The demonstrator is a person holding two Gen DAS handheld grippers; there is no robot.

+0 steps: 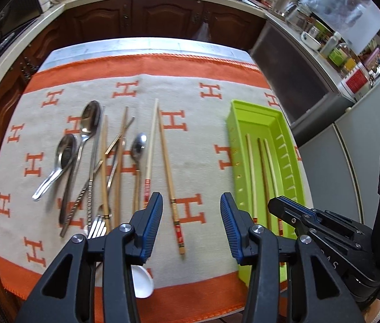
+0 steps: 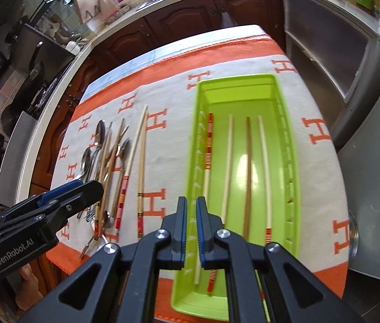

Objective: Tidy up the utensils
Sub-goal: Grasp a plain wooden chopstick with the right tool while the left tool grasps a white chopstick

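A lime-green tray [image 1: 260, 127] [image 2: 238, 99] lies on the right side of the cloth and holds three chopsticks [image 1: 264, 177] side by side. A fourth, red-striped chopstick [image 2: 208, 145] lies along the tray's left wall and runs behind one finger of my right gripper. My right gripper [image 2: 192, 202] [image 1: 276, 204] hovers over the tray's near end, shut, with nothing showing between its pads. My left gripper [image 1: 192, 204] [image 2: 93, 188] hangs open and empty above the cloth, left of the tray. Two loose chopsticks [image 1: 167, 167] lie just beyond it. Further left is a pile of spoons [image 1: 90, 118], chopsticks and a fork [image 1: 98, 226].
An orange-and-beige H-patterned cloth [image 1: 190, 140] covers the small table. A white spoon [image 1: 141, 280] lies near the front edge under my left gripper. Dark wooden cabinets [image 1: 163, 18] and a crowded counter stand behind, grey appliances [image 1: 351, 148] to the right. A person's hand [image 2: 28, 277] holds the left gripper.
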